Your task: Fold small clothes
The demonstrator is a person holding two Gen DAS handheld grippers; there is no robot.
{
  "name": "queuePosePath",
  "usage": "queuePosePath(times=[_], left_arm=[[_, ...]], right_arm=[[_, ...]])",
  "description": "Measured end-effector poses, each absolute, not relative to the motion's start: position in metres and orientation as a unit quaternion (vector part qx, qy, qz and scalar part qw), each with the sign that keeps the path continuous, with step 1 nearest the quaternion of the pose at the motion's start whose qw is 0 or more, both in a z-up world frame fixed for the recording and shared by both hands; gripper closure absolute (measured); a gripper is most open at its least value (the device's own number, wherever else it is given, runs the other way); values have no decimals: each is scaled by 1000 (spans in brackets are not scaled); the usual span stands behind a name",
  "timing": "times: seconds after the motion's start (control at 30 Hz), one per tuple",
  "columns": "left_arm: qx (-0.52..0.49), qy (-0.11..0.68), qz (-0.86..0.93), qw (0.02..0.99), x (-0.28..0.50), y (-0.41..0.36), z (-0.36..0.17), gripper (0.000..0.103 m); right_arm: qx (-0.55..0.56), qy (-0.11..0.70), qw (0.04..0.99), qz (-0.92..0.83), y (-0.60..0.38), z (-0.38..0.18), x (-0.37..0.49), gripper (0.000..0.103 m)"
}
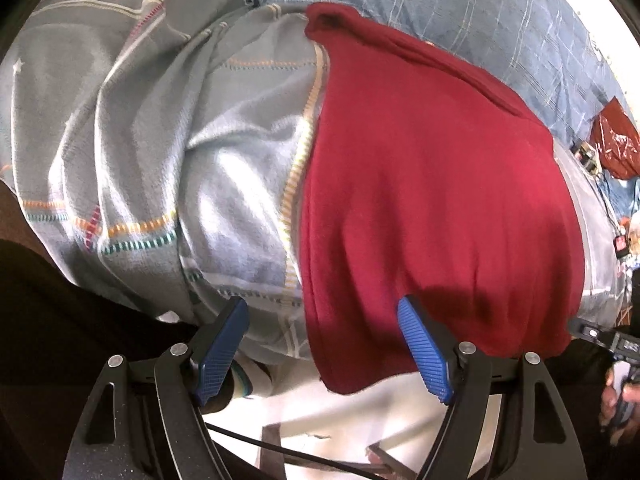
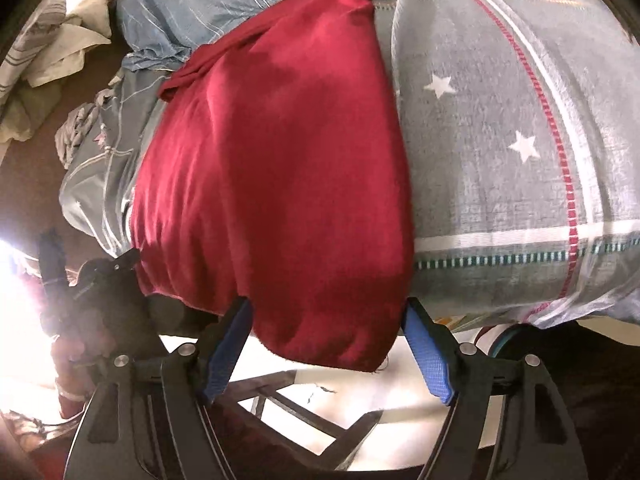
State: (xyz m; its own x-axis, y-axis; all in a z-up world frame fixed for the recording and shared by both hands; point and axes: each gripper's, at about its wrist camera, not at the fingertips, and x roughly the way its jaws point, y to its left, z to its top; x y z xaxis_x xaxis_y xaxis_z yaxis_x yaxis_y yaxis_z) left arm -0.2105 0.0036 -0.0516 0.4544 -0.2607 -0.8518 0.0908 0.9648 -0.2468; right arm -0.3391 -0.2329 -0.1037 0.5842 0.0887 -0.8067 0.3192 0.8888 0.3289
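A dark red garment (image 1: 432,184) lies spread on a grey star-patterned bedcover (image 1: 160,140), its near edge hanging over the bed's side. My left gripper (image 1: 324,308) is open, its blue pads either side of the garment's left near corner, not closed on it. In the right wrist view the same red garment (image 2: 280,168) fills the middle. My right gripper (image 2: 326,312) is open, its pads straddling the garment's hanging right near corner. The left gripper (image 2: 104,276) shows at the garment's other corner.
The grey bedcover (image 2: 520,160) lies over a blue striped sheet (image 1: 460,20). A red plastic bag (image 1: 616,140) and cables lie at the right. Crumpled pale clothes (image 2: 48,60) sit on the dark floor. A white floor and dark frame (image 2: 320,412) lie below.
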Motion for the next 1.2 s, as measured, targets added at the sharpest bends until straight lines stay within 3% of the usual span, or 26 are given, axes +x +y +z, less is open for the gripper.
queuePosePath(times=[0.1, 0.23, 0.3, 0.33, 0.4, 0.53, 0.67, 0.87, 1.2], left_arm=[[-81, 509, -102, 851, -210, 3, -54, 27], [-91, 511, -102, 849, -208, 5, -59, 34], [-93, 508, -105, 850, -209, 4, -60, 35], [-91, 506, -105, 851, -209, 4, -60, 36], [-92, 504, -111, 852, -211, 3, -61, 43], [-96, 499, -130, 852, -213, 1, -59, 74], [-97, 489, -131, 857, -219, 6, -48, 96], [-109, 478, -143, 860, -221, 20, -35, 96], [-103, 491, -157, 851, -210, 15, -38, 95]], right_arm=[[257, 456, 850, -65, -238, -117, -335, 52], [271, 450, 849, -61, -238, -122, -336, 65], [268, 440, 855, -52, -234, -118, -340, 83], [264, 436, 859, -49, -232, -116, -342, 86], [253, 429, 866, -50, -227, -111, -347, 88], [248, 422, 871, -49, -219, -99, -349, 91], [226, 405, 885, -22, -204, -65, -350, 91], [194, 363, 911, 15, -193, -20, -348, 91], [223, 366, 903, 30, -201, -36, -347, 91]])
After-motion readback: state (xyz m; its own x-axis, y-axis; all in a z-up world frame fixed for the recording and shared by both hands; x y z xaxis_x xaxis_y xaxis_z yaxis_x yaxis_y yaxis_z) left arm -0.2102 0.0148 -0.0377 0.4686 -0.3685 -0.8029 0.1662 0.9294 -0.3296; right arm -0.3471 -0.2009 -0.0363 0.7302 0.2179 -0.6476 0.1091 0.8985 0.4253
